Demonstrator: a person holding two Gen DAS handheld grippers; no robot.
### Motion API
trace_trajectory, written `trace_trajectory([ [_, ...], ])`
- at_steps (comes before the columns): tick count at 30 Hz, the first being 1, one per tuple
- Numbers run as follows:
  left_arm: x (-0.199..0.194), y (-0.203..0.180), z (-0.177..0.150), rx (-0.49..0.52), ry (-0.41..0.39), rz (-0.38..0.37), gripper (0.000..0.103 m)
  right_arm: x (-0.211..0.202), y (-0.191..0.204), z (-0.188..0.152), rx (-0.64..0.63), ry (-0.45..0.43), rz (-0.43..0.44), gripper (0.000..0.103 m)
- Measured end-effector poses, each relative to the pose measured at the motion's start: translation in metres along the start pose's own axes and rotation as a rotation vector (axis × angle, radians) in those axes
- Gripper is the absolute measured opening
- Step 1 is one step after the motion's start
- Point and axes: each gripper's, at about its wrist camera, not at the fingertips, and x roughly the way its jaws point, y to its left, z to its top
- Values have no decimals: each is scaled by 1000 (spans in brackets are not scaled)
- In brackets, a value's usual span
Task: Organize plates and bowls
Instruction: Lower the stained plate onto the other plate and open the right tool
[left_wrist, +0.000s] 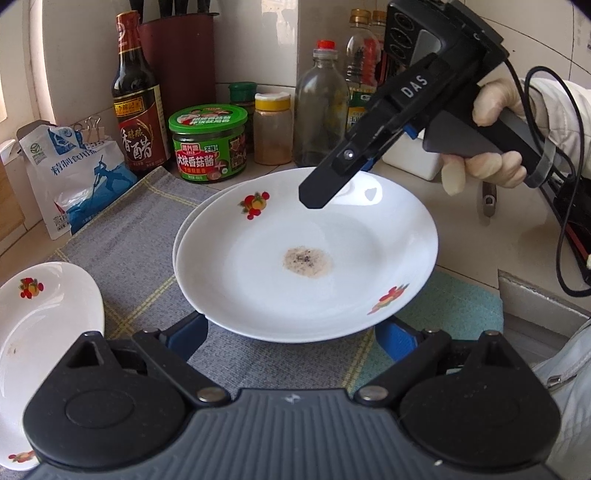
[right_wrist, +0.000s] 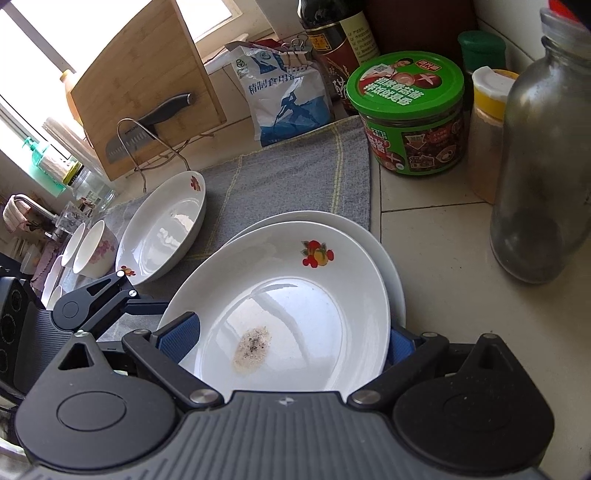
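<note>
A white plate with fruit prints and a brown stain (left_wrist: 306, 254) lies on top of a second white plate (left_wrist: 201, 212) on the grey cloth. It also shows in the right wrist view (right_wrist: 295, 306), over the lower plate (right_wrist: 391, 266). My left gripper (left_wrist: 291, 334) is open, its blue pads either side of the plate's near rim, below it. My right gripper (right_wrist: 291, 341) is open around the plate's rim on the other side; it shows in the left wrist view (left_wrist: 317, 192) over the far rim. A third plate (right_wrist: 162, 229) and two bowls (right_wrist: 94, 247) stand further left.
Behind the plates stand a vinegar bottle (left_wrist: 138, 96), a green-lidded jar (left_wrist: 208, 142), a spice jar (left_wrist: 272, 127), a glass bottle (left_wrist: 321, 107) and a salt bag (left_wrist: 74, 173). A cutting board with a knife (right_wrist: 147, 85) leans on a rack at the left.
</note>
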Motion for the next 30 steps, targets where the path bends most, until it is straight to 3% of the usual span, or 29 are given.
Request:
trace_trajectory([
  [11, -2, -1, -2, 15, -18, 29, 97, -14, 5, -7, 20, -41, -29, 102],
  [30, -9, -7, -3, -2, -39, 49, 98, -18, 21, -27, 16, -57, -166, 102],
])
